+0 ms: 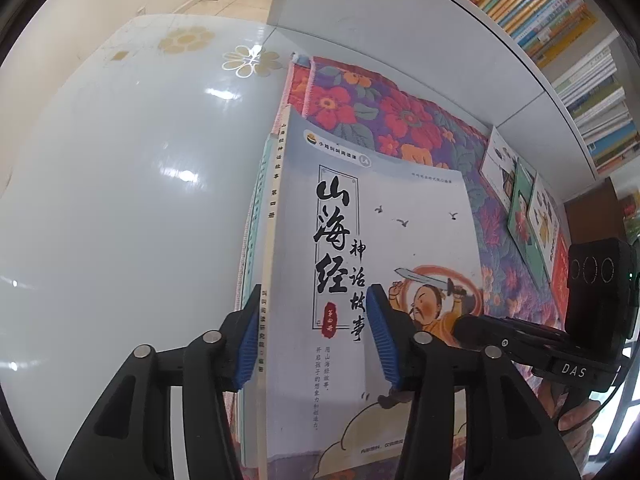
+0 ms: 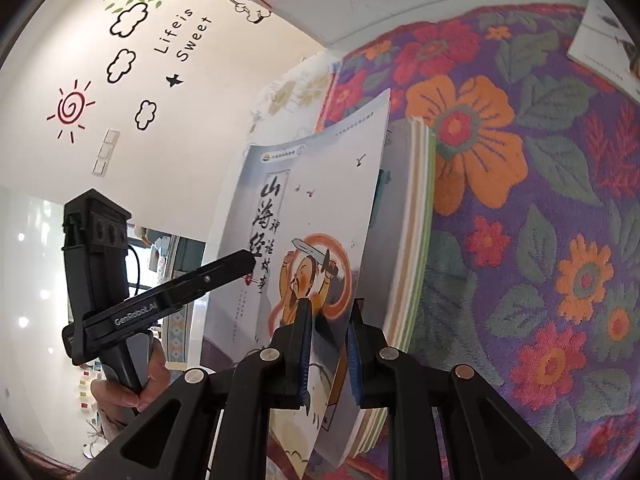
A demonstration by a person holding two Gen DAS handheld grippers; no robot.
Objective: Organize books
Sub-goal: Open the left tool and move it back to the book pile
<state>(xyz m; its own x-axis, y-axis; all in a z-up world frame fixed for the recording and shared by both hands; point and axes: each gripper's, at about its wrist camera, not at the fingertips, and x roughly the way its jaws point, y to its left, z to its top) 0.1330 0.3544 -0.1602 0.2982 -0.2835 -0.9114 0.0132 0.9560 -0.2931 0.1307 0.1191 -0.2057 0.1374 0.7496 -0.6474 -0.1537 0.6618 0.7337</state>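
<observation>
Between my right tool's (image 2: 326, 354) blue pads sits the front cover of the top book (image 1: 372, 280), a pale paperback with black brush lettering and a sword-waving figure; the pads are pressed together on that cover near its lower edge, and it bows up off the pages. My left tool (image 1: 312, 340) stands spread over the same book's spine side, one pad at the spine, the other above the cover, neither plainly gripping. That book lies on a small stack (image 2: 416, 216) of similar volumes, resting on a floral cloth (image 2: 540, 200) of purple, orange and red.

I judge the step in hand is squaring or taking this book from the pile. Next I'd want the left tool to close on the whole spine, not just the cover, so that the book comes up as one block, and the right to let the flimsy cover go before it creases.

Beyond the cloth, a glossy white desk (image 1: 120, 180) with flower decals, more picture books (image 1: 524, 216) leaning on a white partition, crowded bookshelves (image 1: 560, 32), and a wall with cloud and sun stickers (image 2: 132, 60)
</observation>
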